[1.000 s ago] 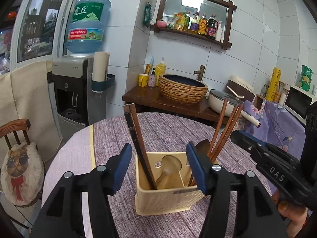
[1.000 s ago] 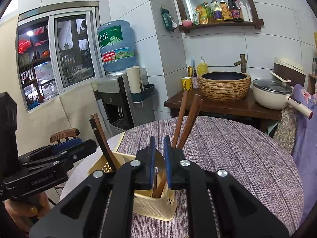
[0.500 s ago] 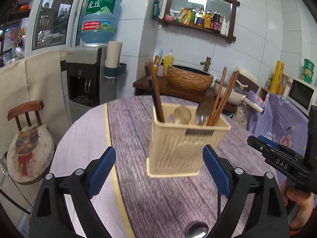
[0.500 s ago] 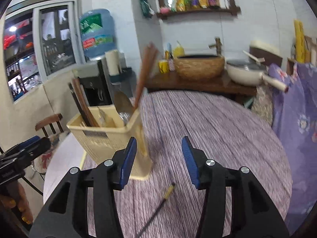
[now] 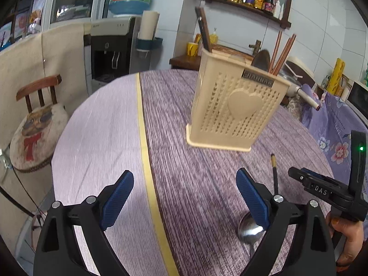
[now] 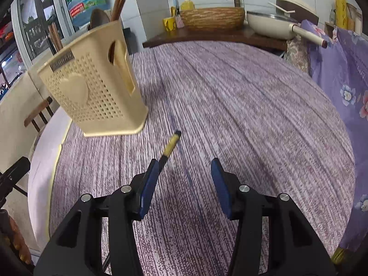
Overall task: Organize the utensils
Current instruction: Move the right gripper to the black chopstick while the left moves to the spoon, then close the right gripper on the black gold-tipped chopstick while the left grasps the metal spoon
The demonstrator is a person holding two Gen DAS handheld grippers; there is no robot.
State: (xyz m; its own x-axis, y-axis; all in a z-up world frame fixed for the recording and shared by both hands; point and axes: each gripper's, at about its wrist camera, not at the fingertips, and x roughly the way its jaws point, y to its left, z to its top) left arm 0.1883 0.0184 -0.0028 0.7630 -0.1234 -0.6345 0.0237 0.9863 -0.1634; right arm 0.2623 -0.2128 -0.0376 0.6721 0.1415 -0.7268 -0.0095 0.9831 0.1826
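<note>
One cream perforated plastic utensil holder with a heart on its side stands upright on a round table under a purple striped cloth. Two reddish-brown chopsticks and a dark spoon bowl rise from it. Loose on the cloth lie one black chopstick with a gold band and one shiny metal spoon.

The left gripper stands wide, empty; the spoon lies just under its right-side finger. The right gripper is half-spread, empty; the chopstick passes just outside its left-side finger.
</note>
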